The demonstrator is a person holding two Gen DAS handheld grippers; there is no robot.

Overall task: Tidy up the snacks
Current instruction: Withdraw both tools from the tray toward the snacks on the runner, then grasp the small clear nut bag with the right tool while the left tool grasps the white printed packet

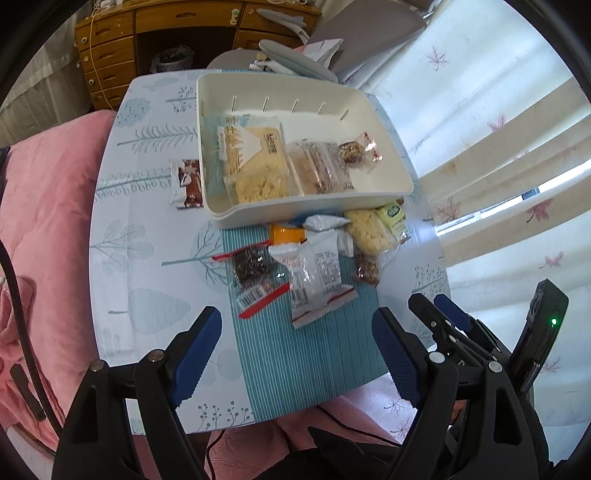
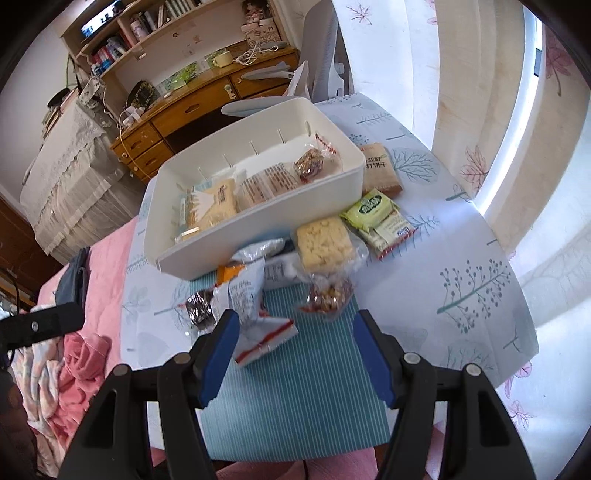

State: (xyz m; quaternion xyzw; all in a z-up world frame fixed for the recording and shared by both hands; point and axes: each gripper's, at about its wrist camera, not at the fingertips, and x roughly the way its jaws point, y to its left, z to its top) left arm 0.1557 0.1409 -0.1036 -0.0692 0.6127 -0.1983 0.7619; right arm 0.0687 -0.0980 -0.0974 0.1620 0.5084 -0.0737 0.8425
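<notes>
A white bin [image 1: 391, 155] [image 2: 258, 236] sits on the small table and holds a yellow puffed-rice bar [image 1: 255, 158], a clear-wrapped cake [image 1: 317, 166] and a round nut candy [image 1: 351, 151]. Loose snacks lie in front of it on a striped teal mat [image 1: 314, 354] [image 2: 306, 387]: a dark nut bar [image 1: 251, 266], white packets [image 1: 314, 273] [image 2: 251, 295], a yellow rice bar [image 2: 323, 243], a nut candy [image 2: 328, 295] and green packets [image 2: 380, 218]. My left gripper [image 1: 295, 354] is open and empty above the mat. My right gripper [image 2: 293, 350] [image 1: 439, 314] is open and empty.
A brown packet [image 1: 188, 181] lies left of the bin, a tan cracker pack [image 2: 380, 170] right of it. Pink bedding [image 1: 44, 221] surrounds the table. A wooden desk [image 2: 207, 107] and grey chair [image 1: 369, 33] stand behind; curtains [image 2: 480, 110] hang on the right.
</notes>
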